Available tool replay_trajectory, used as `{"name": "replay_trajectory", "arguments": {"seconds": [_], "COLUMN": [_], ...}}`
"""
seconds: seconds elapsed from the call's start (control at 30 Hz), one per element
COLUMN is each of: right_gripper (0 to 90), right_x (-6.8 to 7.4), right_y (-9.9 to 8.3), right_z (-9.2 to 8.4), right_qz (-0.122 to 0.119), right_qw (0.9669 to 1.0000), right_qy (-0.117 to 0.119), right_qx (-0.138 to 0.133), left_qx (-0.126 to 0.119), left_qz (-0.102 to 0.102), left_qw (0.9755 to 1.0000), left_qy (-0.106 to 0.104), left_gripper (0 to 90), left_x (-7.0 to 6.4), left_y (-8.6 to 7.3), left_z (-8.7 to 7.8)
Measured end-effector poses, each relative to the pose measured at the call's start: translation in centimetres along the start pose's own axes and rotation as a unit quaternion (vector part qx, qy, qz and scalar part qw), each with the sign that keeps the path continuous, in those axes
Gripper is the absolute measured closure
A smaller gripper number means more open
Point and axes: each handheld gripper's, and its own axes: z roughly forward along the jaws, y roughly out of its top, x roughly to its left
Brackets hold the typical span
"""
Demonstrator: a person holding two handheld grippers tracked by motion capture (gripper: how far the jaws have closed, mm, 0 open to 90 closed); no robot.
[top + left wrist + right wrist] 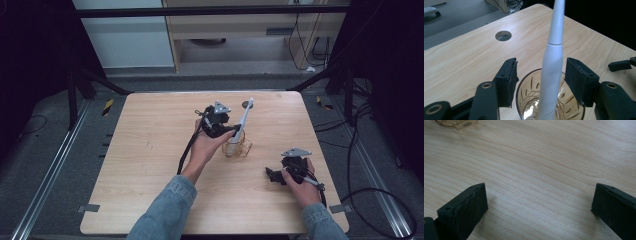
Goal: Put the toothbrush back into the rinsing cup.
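An amber patterned glass [236, 147] stands near the middle of the wooden table [150, 150]. A slim white handle [245, 117] stands in it and leans toward the far right. My left gripper [234, 131] is level with the glass's rim. In the left gripper view its jaws [541, 71] stand apart on either side of the white handle [552, 70], above the glass [529, 100], with a gap at each pad. My right gripper [270, 175] rests low at the near right. In the right gripper view it is open [539, 192] over bare wood.
A round cable hole [246, 104] sits in the table behind the glass. The glass's foot [454, 123] shows at the top left of the right gripper view. One jaw of the right gripper [621, 65] shows far right in the left gripper view. Cables trail toward the near edge.
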Motion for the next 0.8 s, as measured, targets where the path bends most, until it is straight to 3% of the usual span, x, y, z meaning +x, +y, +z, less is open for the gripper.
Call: {"name": "replay_trajectory", "arguments": {"seconds": [0.53, 0.8], "right_gripper": [0.3, 0.3], "right_x": [0.0, 0.0], "right_y": [0.0, 0.0], "right_z": [0.0, 0.0], "right_qz": [0.000, 0.000], "right_qw": [1.0000, 1.0000], "right_qy": [0.000, 0.000], "right_qx": [0.000, 0.000], "left_qx": [0.004, 0.023], "left_qz": [0.018, 0.032], "left_qw": [0.9997, 0.9991], "left_qy": [-0.013, -0.017], "left_gripper": [22.4, 15.0], "left_x": [-0.5, -0.5], "left_y": [0.6, 0.4], "left_z": [-2.0, -2.4]}}
